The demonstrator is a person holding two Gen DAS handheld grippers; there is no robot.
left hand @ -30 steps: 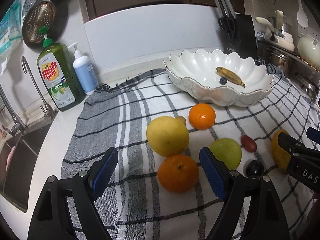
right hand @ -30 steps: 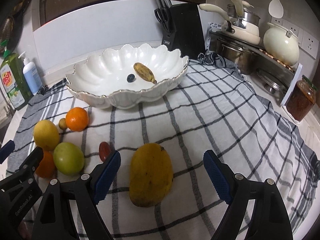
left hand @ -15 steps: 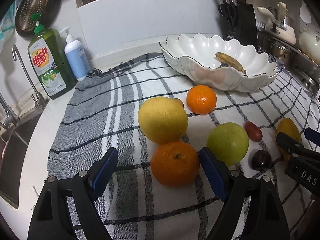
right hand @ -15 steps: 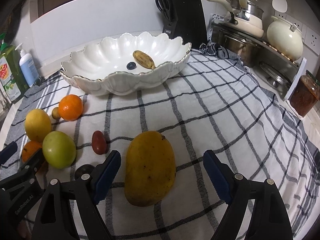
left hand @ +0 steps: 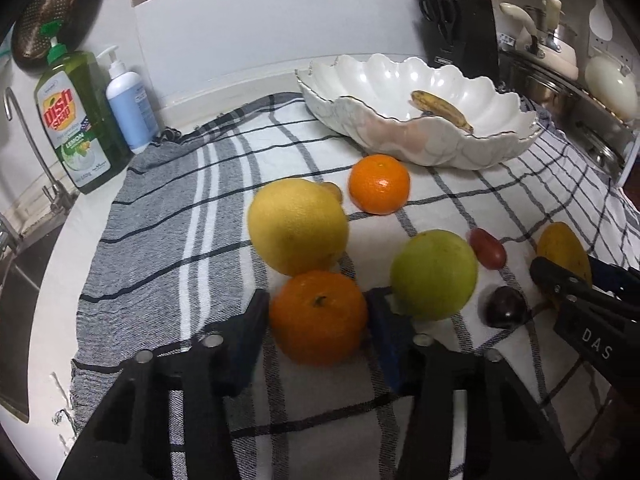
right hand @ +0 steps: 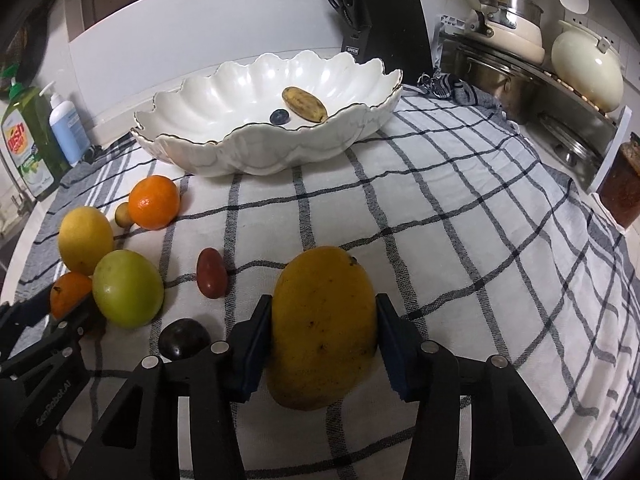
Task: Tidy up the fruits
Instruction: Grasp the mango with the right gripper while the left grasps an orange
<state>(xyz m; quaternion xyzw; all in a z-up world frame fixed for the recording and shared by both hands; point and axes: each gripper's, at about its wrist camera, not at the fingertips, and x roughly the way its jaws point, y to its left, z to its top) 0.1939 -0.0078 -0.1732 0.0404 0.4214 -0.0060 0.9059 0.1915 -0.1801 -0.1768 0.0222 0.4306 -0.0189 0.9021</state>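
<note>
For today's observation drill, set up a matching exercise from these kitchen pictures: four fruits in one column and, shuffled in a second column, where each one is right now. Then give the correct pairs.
Column 1
1. mango
2. banana
3. near orange
4. green fruit

Column 2
A. lying in the white bowl
B. between the closing pads of the left gripper
C. loose on the checked cloth, in neither gripper
D. between the closing pads of the right gripper

Pairs: 1-D, 2-A, 3-B, 4-C
</note>
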